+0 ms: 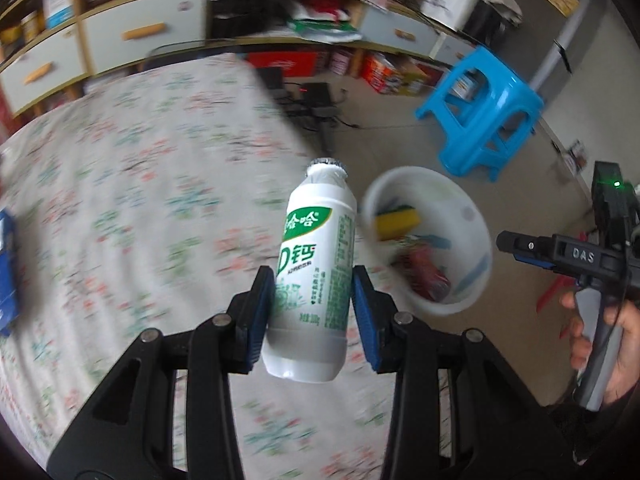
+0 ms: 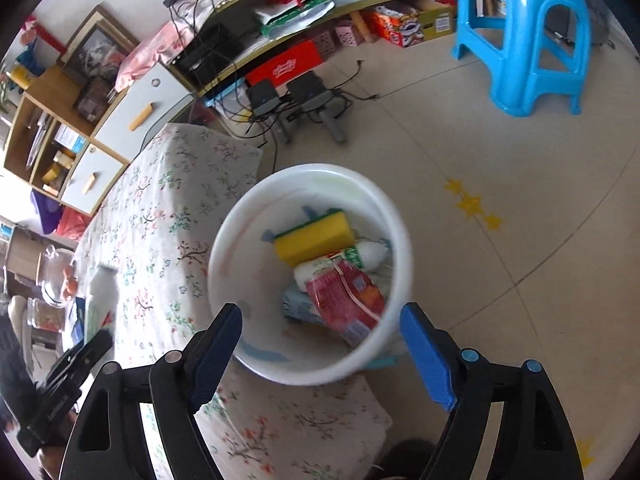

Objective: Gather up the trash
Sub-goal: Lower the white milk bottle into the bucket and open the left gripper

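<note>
The left gripper (image 1: 312, 316) clamps a white drink bottle (image 1: 314, 276) at centre frame, upright, above the floral tablecloth (image 1: 120, 200). The right gripper (image 2: 320, 352) has its fingers spread apart, holding nothing, at lower centre over the white bucket (image 2: 224, 248). Inside the bucket lie a yellow sponge (image 2: 316, 236) and a red wrapper (image 2: 346, 300). A blue stool (image 2: 524, 36) stands upper right.

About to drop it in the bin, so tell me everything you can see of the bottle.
The bottle is small, white, plastic-looking, with a green printed label and a crimped foil seal on top. It is upright, tilted slightly, clamped at its lower body between the left gripper's blue pads. It hangs above the floral cloth, left of the white bin.
</note>
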Tool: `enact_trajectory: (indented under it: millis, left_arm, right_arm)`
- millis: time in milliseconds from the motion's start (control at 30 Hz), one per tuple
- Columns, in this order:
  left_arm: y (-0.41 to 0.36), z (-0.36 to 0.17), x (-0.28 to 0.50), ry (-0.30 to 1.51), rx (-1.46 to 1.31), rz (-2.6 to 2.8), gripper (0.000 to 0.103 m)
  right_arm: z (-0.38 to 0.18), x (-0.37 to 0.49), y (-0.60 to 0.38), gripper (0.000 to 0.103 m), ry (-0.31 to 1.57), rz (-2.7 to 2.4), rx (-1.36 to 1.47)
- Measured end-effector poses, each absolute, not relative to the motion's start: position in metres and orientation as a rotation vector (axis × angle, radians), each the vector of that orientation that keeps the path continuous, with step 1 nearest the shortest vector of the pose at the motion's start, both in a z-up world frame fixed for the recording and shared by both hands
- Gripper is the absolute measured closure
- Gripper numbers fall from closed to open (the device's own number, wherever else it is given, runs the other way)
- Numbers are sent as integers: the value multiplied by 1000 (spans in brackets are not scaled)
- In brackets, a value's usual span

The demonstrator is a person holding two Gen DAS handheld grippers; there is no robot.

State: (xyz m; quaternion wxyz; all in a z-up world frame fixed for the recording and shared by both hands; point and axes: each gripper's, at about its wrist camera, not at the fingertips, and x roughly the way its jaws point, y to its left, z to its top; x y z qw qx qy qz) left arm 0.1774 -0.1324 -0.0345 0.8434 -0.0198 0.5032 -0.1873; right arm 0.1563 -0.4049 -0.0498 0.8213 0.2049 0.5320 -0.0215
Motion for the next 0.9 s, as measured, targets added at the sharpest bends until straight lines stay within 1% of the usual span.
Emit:
enact_trajectory:
  millis: [300,533,567,600,633,667,700,900]
  left_arm:
    - [-199,-48,194,1089,23,-495,62]
    - [-216,-48,196,1051,43,-536,61]
    - [-216,-46,194,1039,41,-539,60]
    - [-217,-46,194,1036,43,-535,45]
    - [-215,-44,194,1030,48,-510,24]
    - [-215,-43,195,1014,49,-486,17]
    - [-212,-41,194,999,48,-470,15]
    - [-195,-37,191,1008,52,-423,14]
  right_arm:
    - [-41,136,-430,20,1097,-110,392]
    - [-36,128,-439,20,1078,-122,384]
    - [-35,127,-440,20,1072,-123,386]
    - [-33,126,-442,20,1068,-126,388]
    - [-33,126,-443,20,1066,-127,389]
    - [-32,125,-443,20,1063,-128,391]
    - [-31,124,-443,20,1061,-126,390]
    - [-28,126,-435,19,1051,-115,368]
